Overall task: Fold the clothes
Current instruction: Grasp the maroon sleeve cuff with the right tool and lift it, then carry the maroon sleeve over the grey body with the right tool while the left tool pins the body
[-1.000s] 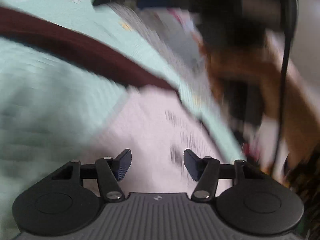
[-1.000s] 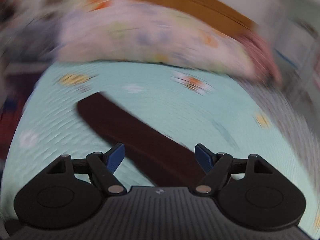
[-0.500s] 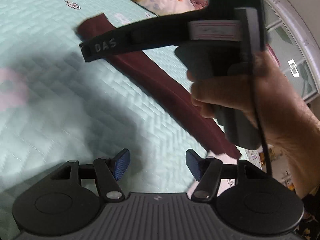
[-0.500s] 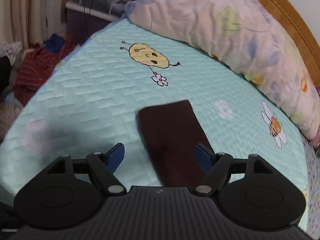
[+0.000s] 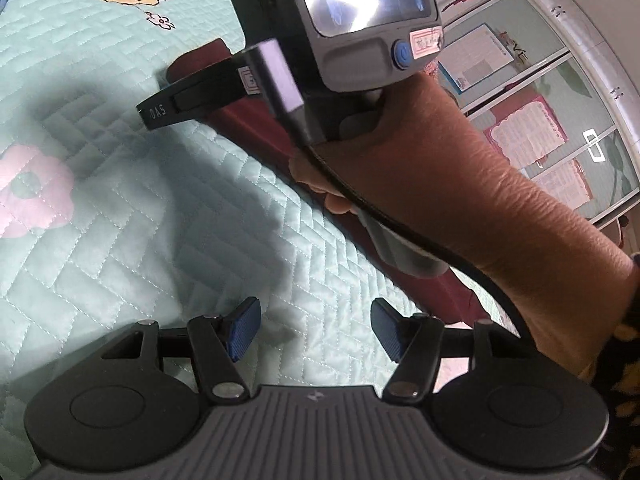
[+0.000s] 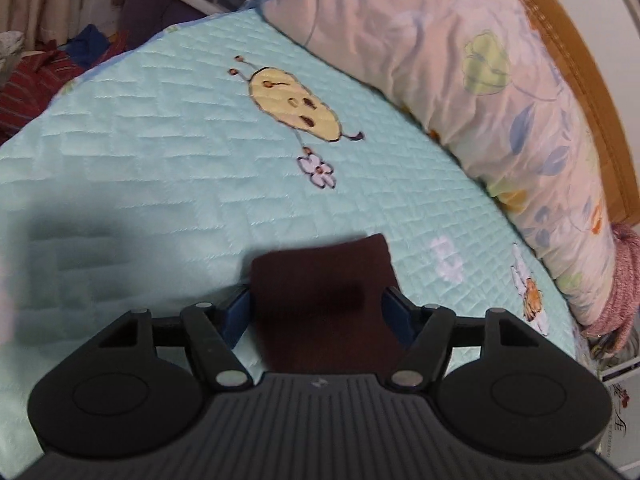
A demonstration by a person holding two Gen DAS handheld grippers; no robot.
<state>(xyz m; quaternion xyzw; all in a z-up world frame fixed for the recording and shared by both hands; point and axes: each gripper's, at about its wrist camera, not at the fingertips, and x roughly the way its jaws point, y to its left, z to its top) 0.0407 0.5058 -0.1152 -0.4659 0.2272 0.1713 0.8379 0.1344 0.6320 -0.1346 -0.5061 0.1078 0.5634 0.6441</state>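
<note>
In the right wrist view, the right gripper filled the bottom of the frame, its jaws closing with the end of one dark maroon garment between the two blue pads; whether they already pressed the cloth could not be told. The garment's far edge lay at mid-frame on the mint quilted bedspread, with one floral pillow along the upper right. In the left wrist view, the left gripper stood low in the frame with jaws apart over bare bedspread, nothing between them (the garment ran diagonally from upper centre to lower right, just right of them). Beyond, one hand held the right gripper's handle.
</note>
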